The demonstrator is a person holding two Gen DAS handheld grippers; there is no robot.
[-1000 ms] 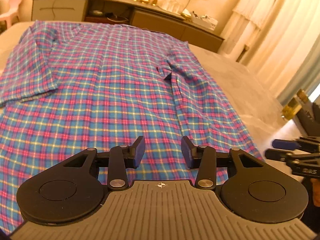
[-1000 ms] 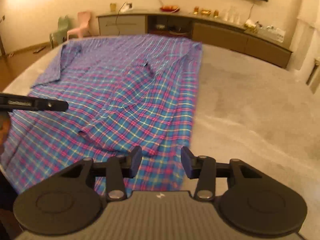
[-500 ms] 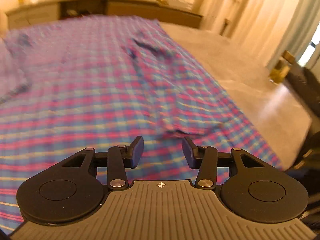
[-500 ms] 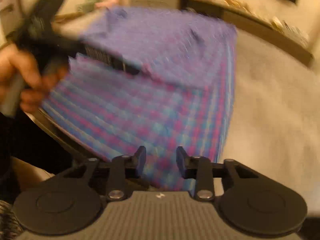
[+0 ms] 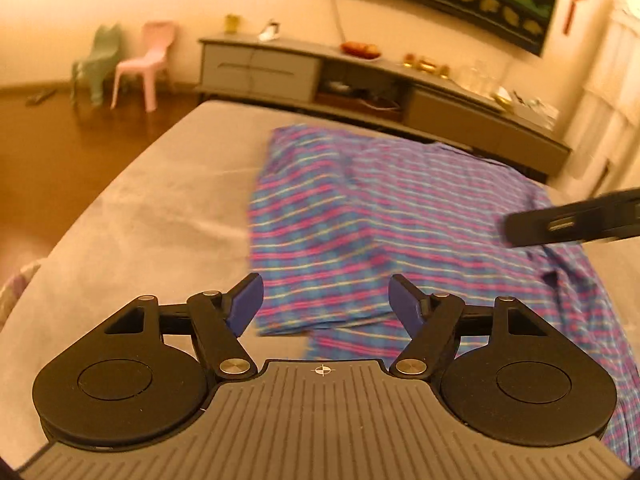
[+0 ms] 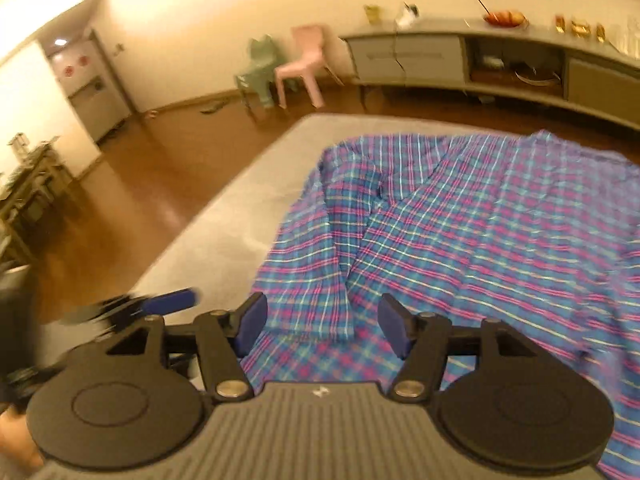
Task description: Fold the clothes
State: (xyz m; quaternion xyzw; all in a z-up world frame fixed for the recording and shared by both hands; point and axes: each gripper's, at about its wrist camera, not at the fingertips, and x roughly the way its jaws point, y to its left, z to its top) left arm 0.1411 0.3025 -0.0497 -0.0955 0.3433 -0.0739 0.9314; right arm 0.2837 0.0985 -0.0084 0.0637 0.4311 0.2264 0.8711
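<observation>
A blue, pink and yellow plaid shirt [image 5: 420, 216] lies spread on a grey bed [image 5: 160, 220]. It also shows in the right wrist view [image 6: 480, 232]. Its left sleeve [image 5: 312, 240] lies folded over the body; the cuff end is just ahead of my left gripper [image 5: 326, 300], which is open and empty above the shirt's near left edge. My right gripper [image 6: 322, 322] is open and empty over the same sleeve [image 6: 320, 264]. The right gripper's finger [image 5: 572, 224] crosses the left wrist view at right. The left gripper's fingertip [image 6: 172, 302] shows at left in the right wrist view.
A long grey sideboard [image 5: 360, 76] with small items stands beyond the bed. A pink chair [image 5: 144, 64] and a green chair [image 5: 96, 64] stand on the wood floor [image 6: 120, 200] left of the bed. The bed's bare grey part lies left of the shirt.
Both grippers have swung left, from the shirt's right side and middle to its left sleeve. Both jaws have opened wider. The views were blurred by fast motion half a second ago.
</observation>
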